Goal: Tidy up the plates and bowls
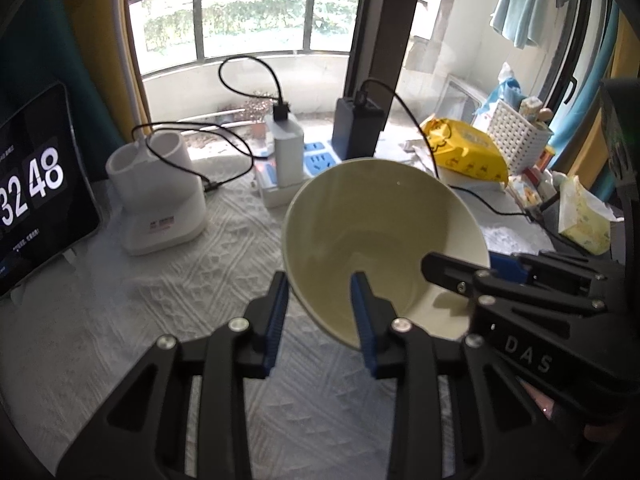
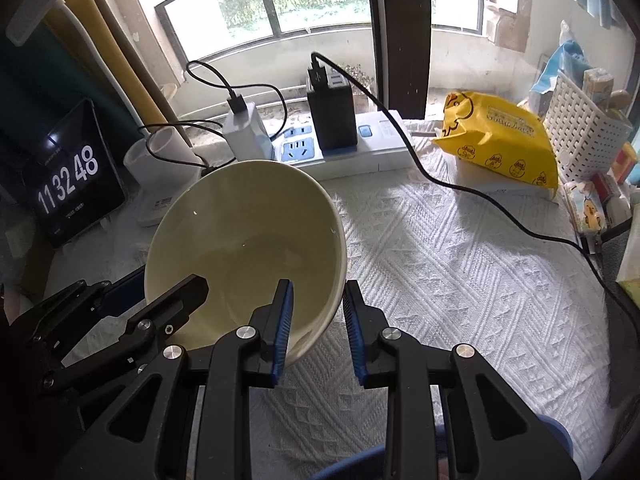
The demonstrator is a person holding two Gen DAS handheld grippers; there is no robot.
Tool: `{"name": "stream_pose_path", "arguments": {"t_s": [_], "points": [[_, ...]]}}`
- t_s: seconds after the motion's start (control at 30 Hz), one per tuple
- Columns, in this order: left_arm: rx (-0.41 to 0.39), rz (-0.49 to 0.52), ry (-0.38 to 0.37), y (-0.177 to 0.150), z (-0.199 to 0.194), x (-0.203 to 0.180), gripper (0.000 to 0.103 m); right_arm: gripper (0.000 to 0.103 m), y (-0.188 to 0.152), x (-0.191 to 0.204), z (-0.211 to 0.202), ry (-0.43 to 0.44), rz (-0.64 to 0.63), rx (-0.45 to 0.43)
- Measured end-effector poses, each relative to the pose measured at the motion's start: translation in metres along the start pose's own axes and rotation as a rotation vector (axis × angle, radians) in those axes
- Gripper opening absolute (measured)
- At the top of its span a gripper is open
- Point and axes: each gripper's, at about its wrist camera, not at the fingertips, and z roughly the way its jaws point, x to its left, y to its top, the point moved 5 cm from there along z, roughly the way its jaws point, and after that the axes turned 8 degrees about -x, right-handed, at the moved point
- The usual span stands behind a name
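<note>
Left wrist view: my left gripper [image 1: 320, 300] and right gripper [image 2: 316, 312] each straddle the cream ceramic bowl [image 1: 384, 240] rim, tilted above the white knit-covered table [image 2: 460, 260]; grip unclear.

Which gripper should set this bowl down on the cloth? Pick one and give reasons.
Right, probably. Both straddle the bowl rim, but the right gripper has bare white cloth beside it, while the left gripper faces the white charger dock and clock tablet.
</note>
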Motion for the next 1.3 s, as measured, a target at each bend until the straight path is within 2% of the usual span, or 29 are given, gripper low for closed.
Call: {"name": "stream_pose_path", "arguments": {"t_s": [0.67, 1.3], "points": [[-0.082, 0.015, -0.018, 0.006, -0.057, -0.019, 0.033, 0.028, 0.0, 0.009, -0.061, -0.018, -0.018, -0.085], [-0.122, 0.042, -0.041, 0.003, -0.093, -0.044, 0.033, 0.028, -0.013, 0.003, -0.106, -0.035, -0.011, -0.137]]}}
